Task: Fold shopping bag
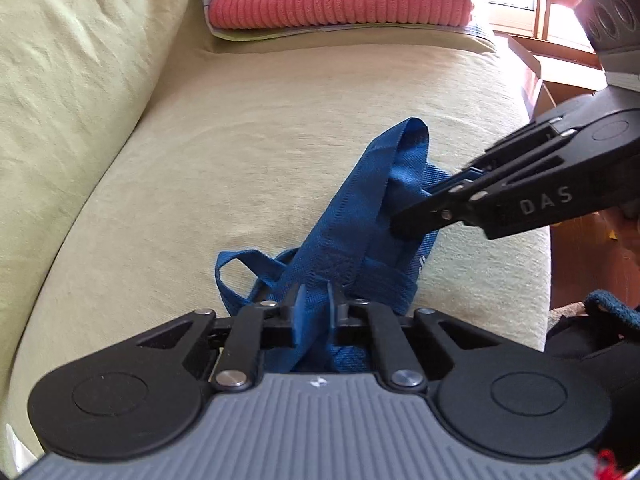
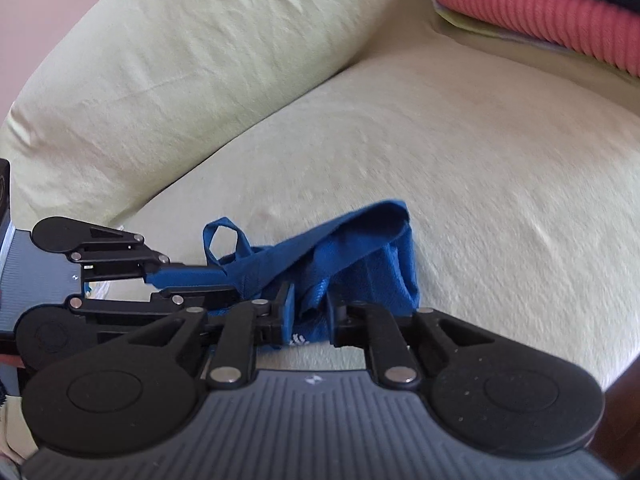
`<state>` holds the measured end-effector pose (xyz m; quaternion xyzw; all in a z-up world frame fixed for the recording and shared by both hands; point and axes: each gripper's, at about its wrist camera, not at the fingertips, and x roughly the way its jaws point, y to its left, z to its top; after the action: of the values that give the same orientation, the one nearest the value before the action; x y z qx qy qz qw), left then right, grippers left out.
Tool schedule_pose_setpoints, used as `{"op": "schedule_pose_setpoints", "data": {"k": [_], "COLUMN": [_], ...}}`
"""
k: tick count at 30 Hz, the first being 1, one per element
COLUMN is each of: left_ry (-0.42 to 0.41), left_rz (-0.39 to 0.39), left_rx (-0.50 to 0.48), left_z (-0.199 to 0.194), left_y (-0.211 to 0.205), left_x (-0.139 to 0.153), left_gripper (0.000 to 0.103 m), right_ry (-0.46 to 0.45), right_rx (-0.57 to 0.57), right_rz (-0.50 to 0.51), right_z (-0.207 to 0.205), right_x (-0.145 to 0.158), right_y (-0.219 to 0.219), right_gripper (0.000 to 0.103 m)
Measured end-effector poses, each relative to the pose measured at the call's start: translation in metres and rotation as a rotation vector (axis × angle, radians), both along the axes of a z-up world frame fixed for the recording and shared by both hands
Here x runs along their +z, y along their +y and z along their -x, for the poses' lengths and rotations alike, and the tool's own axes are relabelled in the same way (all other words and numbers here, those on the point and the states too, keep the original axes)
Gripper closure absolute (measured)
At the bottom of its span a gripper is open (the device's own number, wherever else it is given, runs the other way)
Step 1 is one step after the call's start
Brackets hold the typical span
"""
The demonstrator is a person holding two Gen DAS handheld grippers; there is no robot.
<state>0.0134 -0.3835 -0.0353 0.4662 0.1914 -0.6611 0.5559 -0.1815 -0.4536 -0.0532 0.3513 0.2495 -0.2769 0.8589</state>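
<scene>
A blue fabric shopping bag (image 1: 340,248) (image 2: 360,248) lies bunched into a narrow bundle on the pale yellow sofa seat (image 1: 260,140) (image 2: 480,160). One strap loop (image 1: 228,276) (image 2: 216,236) sticks out to the left. My left gripper (image 1: 314,300) (image 2: 224,276) is shut on the bag's near end, with blue cloth pinched between its fingers. From the right, my right gripper (image 1: 394,226) (image 2: 310,304) is shut on the bundle's middle, where the fabric stands up in a ridge. The two grippers sit close together, almost at right angles.
A stack of folded towels, coral (image 1: 340,4) (image 2: 540,4) under dark teal, rests at the back of the seat. The back cushion (image 1: 72,80) (image 2: 200,40) rises on the left. An open cardboard box (image 1: 560,76) stands beyond the seat's right edge.
</scene>
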Motion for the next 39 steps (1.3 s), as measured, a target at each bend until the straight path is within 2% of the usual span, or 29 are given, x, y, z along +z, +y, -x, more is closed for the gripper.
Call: {"op": "schedule_pose_setpoints", "data": {"k": [3,6,10,14,17,20,25,29,35,39], "left_ry": [0.018,0.031,0.031,0.024,0.026,0.025,0.027,0.032,0.033,0.014], "left_rz": [0.007,0.006,0.01,0.009,0.011,0.015,0.014,0.024,0.038,0.041], "left_rx": [0.033,0.034,0.032,0.027,0.033,0.036,0.035,0.04,0.05,0.042], "left_z": [-0.002,-0.004,-0.004,-0.003,-0.004,-0.003,-0.003,-0.004,-0.003,-0.001], "left_y": [-0.002,-0.001,0.0,-0.001,-0.001,-0.001,-0.001,0.001,0.003,0.002], "left_x": [0.0,0.0,0.0,0.0,0.0,-0.001,-0.001,-0.002,-0.003,-0.003], "left_gripper": [0.098,0.098,0.098,0.098,0.098,0.098,0.098,0.098,0.098,0.098], "right_ry": [0.0,-0.038,-0.12,-0.139,-0.133,-0.117,-0.022,0.09,0.128,0.098], "right_rx": [0.024,0.019,-0.015,-0.01,0.04,0.082,0.192,0.288,0.383,0.416], "right_rz": [0.001,-0.061,-0.122,-0.011,0.135,0.236,0.39,0.418,0.493,0.597], "right_z": [-0.009,-0.006,0.017,0.029,0.025,0.016,-0.003,-0.013,-0.014,-0.01], "right_x": [-0.001,-0.001,0.001,0.016,0.027,0.031,0.022,0.002,0.004,0.018], "right_y": [-0.014,-0.022,-0.019,-0.008,-0.003,-0.005,-0.006,-0.007,-0.002,0.006], "right_gripper": [0.098,0.097,0.087,0.087,0.087,0.087,0.087,0.086,0.086,0.085]}}
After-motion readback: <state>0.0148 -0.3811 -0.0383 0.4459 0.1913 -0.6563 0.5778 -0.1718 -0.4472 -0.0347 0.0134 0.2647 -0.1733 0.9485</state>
